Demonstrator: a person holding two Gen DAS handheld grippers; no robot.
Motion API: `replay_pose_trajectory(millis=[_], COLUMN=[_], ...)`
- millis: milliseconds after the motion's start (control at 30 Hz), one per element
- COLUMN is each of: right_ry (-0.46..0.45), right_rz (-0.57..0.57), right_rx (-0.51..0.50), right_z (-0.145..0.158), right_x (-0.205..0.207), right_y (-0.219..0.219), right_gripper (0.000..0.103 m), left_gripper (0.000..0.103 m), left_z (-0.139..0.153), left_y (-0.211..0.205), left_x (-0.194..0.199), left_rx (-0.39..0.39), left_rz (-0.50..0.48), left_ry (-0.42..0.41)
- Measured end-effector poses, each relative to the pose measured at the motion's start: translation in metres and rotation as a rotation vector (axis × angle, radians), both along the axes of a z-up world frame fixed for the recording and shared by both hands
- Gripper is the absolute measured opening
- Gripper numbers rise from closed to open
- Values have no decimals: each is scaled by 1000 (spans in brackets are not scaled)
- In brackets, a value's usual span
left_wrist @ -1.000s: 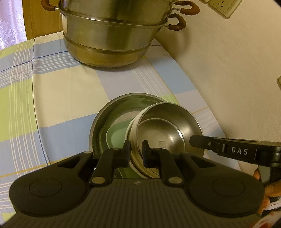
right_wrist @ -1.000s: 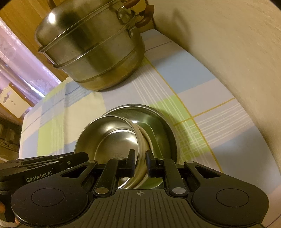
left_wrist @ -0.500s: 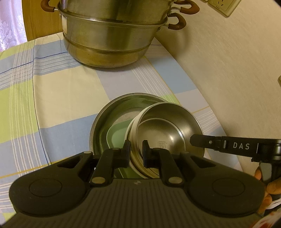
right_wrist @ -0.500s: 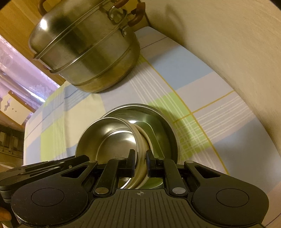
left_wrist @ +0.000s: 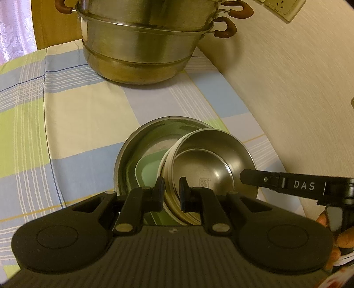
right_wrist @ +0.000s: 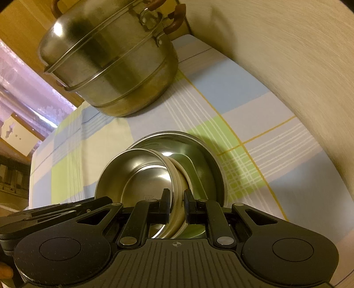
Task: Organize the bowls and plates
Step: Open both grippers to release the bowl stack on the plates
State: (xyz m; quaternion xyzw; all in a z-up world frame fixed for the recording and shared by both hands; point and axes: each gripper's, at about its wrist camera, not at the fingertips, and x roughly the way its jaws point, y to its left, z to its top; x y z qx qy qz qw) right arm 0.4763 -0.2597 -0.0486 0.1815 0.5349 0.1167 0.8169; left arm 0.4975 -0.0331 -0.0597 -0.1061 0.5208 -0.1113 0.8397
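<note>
A small steel bowl (left_wrist: 205, 164) with a cream outer wall is held tilted between both grippers. It hangs over a wide steel dish (left_wrist: 141, 152) in which a green plate (left_wrist: 148, 172) lies. My left gripper (left_wrist: 172, 188) is shut on the bowl's near-left rim. The right gripper (left_wrist: 247, 179) comes in from the right onto the opposite rim. In the right wrist view, the right gripper (right_wrist: 177, 199) is shut on the bowl (right_wrist: 137, 177) at its rim, above the wide dish (right_wrist: 199, 150). The left gripper (right_wrist: 97, 202) shows at the lower left.
A large two-tier steel steamer pot (left_wrist: 141, 44) with brown handles stands at the back of the checked tablecloth (left_wrist: 77, 124). A cream wall (left_wrist: 287, 88) runs close along the right, with a socket (left_wrist: 281, 6) high up. A hand (left_wrist: 331, 232) holds the right gripper.
</note>
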Motion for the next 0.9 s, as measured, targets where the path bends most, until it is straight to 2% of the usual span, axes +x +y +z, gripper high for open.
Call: replay_pose_trajectory(millis=[300,433,567,667,900], right_ry=[-42,-71,-110,-151,-290], right_rz=[19,19,26,37,118], right_rx=[11,26,44,56,18], right_z=[7,10,15,22,37], right_x=[-5,-8,-13,-20,-64], right_y=[-2,-6,-8,-11,-18], right_gripper=[17,28,34,38,51], left_gripper=[12,13,14,17,18], left_z=[8,11,16,24,47], left_y=[1,0,-2,-3,-7], left_x=[-4,-7,-12,-19,-59], left_rx=[24,24,31,44,150], left_rz=[25,29,29,29,42], left_ry=[-24,-29,-46,-74,-181])
